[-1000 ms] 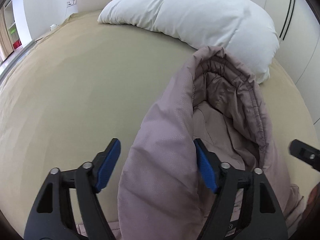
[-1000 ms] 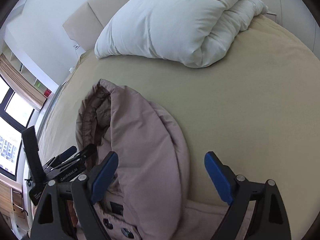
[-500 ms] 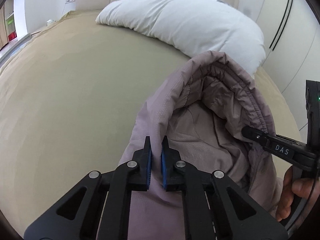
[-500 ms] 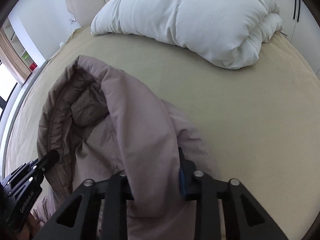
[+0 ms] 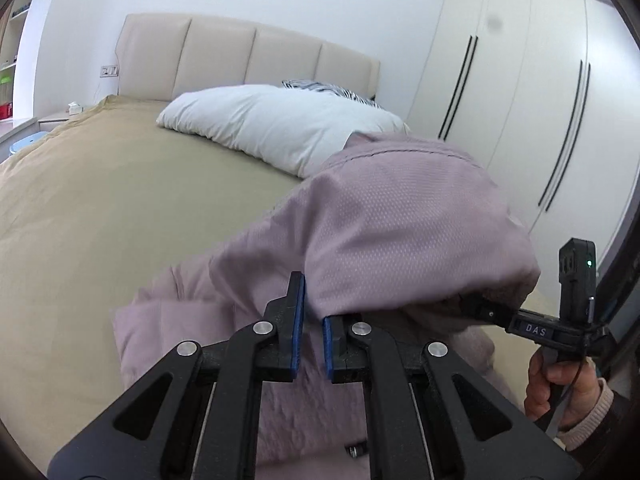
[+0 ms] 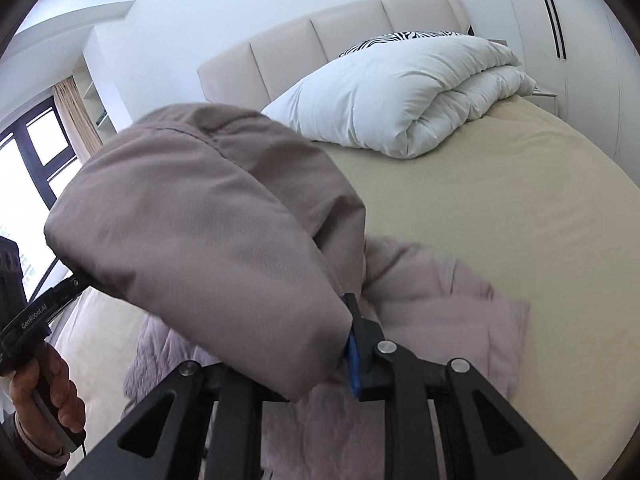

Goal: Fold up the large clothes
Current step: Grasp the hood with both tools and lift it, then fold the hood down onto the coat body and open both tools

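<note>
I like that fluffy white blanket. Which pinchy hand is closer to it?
Neither clearly. The left gripper and right gripper both clamp the raised jacket hood, well short of the white duvet by the headboard.

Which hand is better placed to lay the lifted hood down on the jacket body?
Probably the right gripper: it clamps a thick fold of the mauve padded jacket's hood, with the jacket body spread ahead. The left gripper pinches only the hem.

Bare sheet (image 6: pixel 520 208) lies open; duvet (image 6: pixel 404 92) blocks the headboard end.
</note>
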Action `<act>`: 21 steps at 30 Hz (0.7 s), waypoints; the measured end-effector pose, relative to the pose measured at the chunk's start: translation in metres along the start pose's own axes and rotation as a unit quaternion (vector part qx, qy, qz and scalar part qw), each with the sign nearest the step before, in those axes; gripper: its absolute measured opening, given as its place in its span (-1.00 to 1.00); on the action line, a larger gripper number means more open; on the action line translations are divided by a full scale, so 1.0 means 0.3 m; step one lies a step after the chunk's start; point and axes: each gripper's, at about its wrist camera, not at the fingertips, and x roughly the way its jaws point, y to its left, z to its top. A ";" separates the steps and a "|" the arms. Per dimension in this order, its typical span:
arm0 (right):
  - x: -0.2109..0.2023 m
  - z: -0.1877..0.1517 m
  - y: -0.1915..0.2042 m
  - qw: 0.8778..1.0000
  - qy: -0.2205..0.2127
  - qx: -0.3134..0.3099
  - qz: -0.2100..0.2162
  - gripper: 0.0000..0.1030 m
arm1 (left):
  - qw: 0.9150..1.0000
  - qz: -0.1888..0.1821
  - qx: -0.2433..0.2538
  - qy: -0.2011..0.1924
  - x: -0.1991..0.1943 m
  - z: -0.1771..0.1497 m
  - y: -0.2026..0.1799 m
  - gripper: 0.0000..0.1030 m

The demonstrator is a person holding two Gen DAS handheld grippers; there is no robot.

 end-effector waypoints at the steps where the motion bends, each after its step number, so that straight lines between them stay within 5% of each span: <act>1: -0.018 -0.059 -0.011 1.000 0.008 0.010 0.003 -0.44 | 1.000 0.003 -0.001 0.020 -0.018 -0.067 -0.008 -0.85; 4: -0.068 -0.250 -0.067 0.997 0.053 0.063 0.007 -0.23 | 0.992 -0.014 -0.038 0.117 -0.042 -0.279 -0.009 -0.85; 7: -0.139 -0.358 -0.123 0.993 0.077 0.086 -0.024 -0.20 | 0.986 -0.032 -0.068 0.146 -0.117 -0.373 0.004 -0.85; 11: -0.271 -0.305 -0.137 0.994 0.027 0.103 -0.039 -0.16 | 0.995 -0.033 -0.074 0.066 -0.186 -0.194 0.016 -0.85; 15: -0.252 -0.110 -0.015 0.998 -0.005 0.059 -0.009 -0.16 | 0.998 -0.041 -0.038 -0.012 -0.119 0.063 -0.014 -0.85; 18: -0.147 0.004 0.095 1.000 -0.008 0.010 0.001 -0.16 | 1.000 -0.015 0.018 -0.011 0.000 0.120 -0.082 -0.85; 21: 0.029 0.048 0.141 0.999 0.028 -0.032 -0.026 -0.16 | 0.998 -0.004 -0.005 0.061 0.194 0.055 -0.067 -0.85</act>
